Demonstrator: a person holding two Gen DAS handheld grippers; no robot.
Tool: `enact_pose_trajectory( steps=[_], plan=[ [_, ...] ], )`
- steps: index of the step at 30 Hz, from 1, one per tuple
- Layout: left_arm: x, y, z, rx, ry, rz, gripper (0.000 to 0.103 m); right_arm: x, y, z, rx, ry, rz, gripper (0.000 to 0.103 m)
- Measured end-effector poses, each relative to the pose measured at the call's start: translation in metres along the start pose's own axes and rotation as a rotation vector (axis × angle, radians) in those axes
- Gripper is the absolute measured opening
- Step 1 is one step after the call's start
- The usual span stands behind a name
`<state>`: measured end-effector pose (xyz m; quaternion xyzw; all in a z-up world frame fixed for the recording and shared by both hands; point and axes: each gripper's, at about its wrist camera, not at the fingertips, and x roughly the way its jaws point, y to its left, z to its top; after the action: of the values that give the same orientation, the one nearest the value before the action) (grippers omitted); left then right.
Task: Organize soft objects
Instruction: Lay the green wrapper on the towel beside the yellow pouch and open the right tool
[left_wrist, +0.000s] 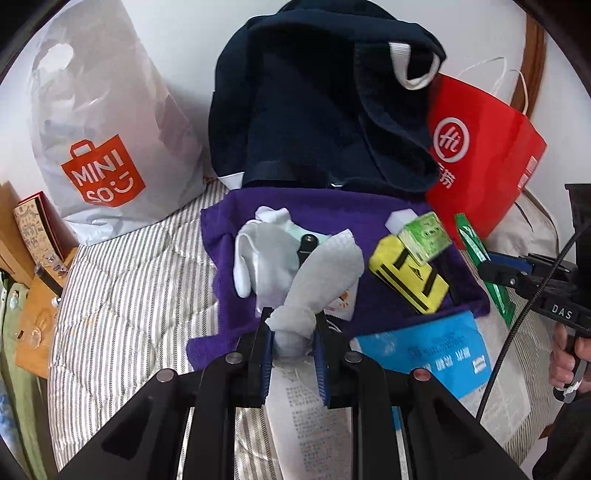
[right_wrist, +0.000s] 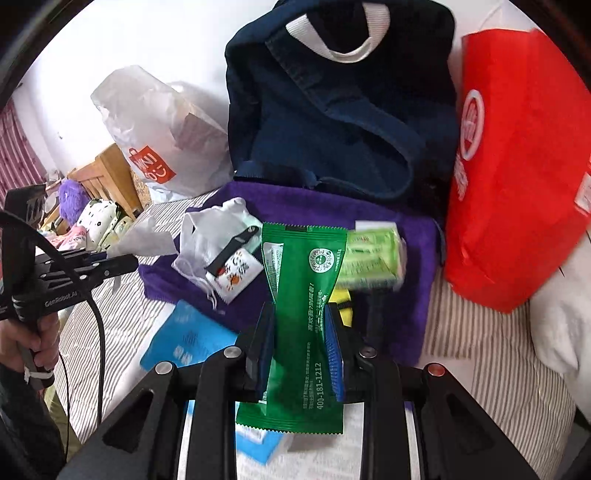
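My left gripper (left_wrist: 293, 332) is shut on a grey sock (left_wrist: 325, 273) and holds it above the purple towel (left_wrist: 332, 206); it also shows in the right wrist view (right_wrist: 110, 264) with the sock (right_wrist: 147, 240). My right gripper (right_wrist: 299, 325) is shut on a green foil packet (right_wrist: 303, 295); it also shows in the left wrist view (left_wrist: 484, 271) with the packet (left_wrist: 480, 254). A white sock (left_wrist: 258, 251) lies on the towel. The open navy tote bag (left_wrist: 314, 103) stands behind the towel.
A yellow box (left_wrist: 406, 280), a light green pack (left_wrist: 424, 232), a black clip (left_wrist: 306, 245) and a small printed sachet (right_wrist: 236, 275) lie on the towel. A red paper bag (left_wrist: 480, 158) stands right, a white Miniso bag (left_wrist: 99, 147) left. Blue envelope (left_wrist: 436, 350) on the striped bedsheet (left_wrist: 129, 295).
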<state>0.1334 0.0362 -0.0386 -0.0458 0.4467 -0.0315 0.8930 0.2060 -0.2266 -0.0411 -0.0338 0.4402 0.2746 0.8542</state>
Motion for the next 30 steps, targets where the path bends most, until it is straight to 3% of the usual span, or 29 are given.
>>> enact_pose_trajectory(
  steps=[8, 23, 30],
  plan=[
    [0.011, 0.018, 0.008, -0.040, 0.012, 0.023, 0.019, 0.045, 0.017, 0.031, -0.036, 0.028, 0.044, 0.027],
    [0.031, 0.041, 0.008, -0.080, 0.030, 0.034, 0.019, 0.132, 0.045, 0.049, -0.103, 0.225, 0.071, 0.028],
    [0.036, 0.044, 0.006, -0.076, 0.038, 0.026, 0.019, 0.139, 0.042, 0.049, -0.095, 0.248, 0.094, 0.039]
  ],
)
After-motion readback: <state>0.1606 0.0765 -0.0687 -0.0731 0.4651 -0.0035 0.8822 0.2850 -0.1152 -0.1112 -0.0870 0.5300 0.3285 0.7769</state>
